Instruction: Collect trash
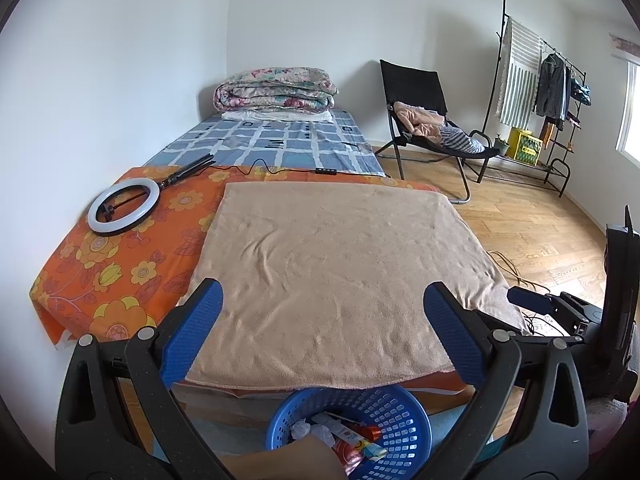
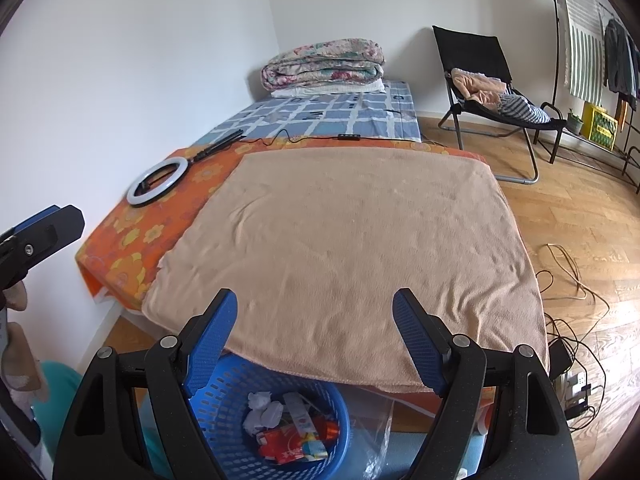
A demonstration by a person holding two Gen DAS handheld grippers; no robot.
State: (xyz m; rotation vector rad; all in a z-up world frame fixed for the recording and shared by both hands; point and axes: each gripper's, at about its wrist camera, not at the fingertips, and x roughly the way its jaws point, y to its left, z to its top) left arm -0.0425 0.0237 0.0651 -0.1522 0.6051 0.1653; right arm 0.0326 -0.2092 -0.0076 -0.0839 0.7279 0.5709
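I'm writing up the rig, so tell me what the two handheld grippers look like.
The left gripper and right gripper match: black plastic frames with triangular cutouts and silver pivot bolts, each carrying two blue fingers with finely textured pads. No cables or markings show on them.

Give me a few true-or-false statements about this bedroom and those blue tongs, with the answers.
1. The blue basket holds crumpled paper and wrappers. True.
2. The left tongs grip a wrapper. False: they are open and hold nothing.
3. The ring light lies on the orange flowered cloth. True.
4. The right tongs are shut. False: they are open.
5. The tan towel has trash on it. False: it looks bare.
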